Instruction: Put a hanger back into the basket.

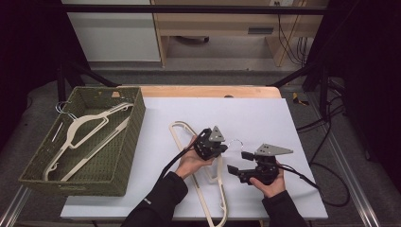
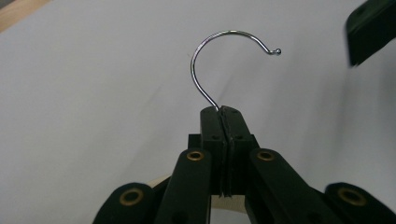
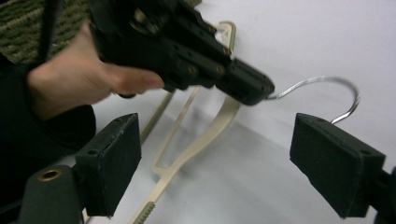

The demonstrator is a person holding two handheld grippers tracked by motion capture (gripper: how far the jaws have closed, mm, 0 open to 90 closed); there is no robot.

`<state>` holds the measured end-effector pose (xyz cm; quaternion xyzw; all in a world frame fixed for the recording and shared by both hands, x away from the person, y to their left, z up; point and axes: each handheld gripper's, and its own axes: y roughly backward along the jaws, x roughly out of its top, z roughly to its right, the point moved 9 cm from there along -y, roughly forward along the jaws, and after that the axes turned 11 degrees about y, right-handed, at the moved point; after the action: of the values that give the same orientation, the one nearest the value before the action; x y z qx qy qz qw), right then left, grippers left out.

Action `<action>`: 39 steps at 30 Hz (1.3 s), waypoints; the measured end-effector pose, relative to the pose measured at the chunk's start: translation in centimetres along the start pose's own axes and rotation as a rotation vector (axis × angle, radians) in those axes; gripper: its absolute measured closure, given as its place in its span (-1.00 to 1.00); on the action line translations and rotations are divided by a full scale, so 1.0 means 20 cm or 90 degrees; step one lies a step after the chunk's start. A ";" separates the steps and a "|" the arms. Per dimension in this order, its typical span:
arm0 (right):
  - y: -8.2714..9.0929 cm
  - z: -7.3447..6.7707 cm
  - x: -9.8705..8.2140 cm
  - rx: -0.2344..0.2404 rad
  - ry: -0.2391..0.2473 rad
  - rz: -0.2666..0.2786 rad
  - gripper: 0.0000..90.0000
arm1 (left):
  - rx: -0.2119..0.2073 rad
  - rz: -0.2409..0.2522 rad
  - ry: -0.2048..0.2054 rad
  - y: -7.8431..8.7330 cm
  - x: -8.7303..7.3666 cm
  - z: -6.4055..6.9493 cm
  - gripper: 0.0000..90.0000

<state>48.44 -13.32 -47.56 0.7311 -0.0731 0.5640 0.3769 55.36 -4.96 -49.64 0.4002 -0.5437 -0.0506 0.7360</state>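
Left tongs (image 2: 223, 112) clamped at hanger (image 1: 208, 176) hook base; right tongs (image 3: 243, 168) open beside it

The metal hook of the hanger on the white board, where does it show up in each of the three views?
High view: the metal hook sits at centre, between the two grippers.
Left gripper view: upper centre, rising from the shut fingers of the left gripper.
Right gripper view: upper right, curving out of the left gripper's tip.
Shared landmark: the white board under it.
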 end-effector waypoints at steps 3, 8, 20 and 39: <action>-0.05 0.00 -0.03 0.000 -0.011 -0.017 -0.54 | 0.006 0.006 -0.007 0.03 0.01 0.00 0.98; -0.11 -0.02 -0.04 0.012 -0.042 -0.017 -0.39 | 0.010 0.022 -0.005 0.05 0.01 0.01 0.98; -0.28 -0.03 -0.08 0.034 -0.086 -0.048 0.21 | 0.015 0.027 -0.012 0.06 0.02 0.02 0.98; -0.27 -0.05 -0.03 0.085 -0.143 -0.032 0.67 | 0.044 0.075 0.020 0.32 0.07 -0.05 0.56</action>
<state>50.32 -8.99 -50.58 0.8150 -0.0585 0.4723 0.3307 54.42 -0.81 -44.54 0.3938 -0.5560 0.0180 0.7318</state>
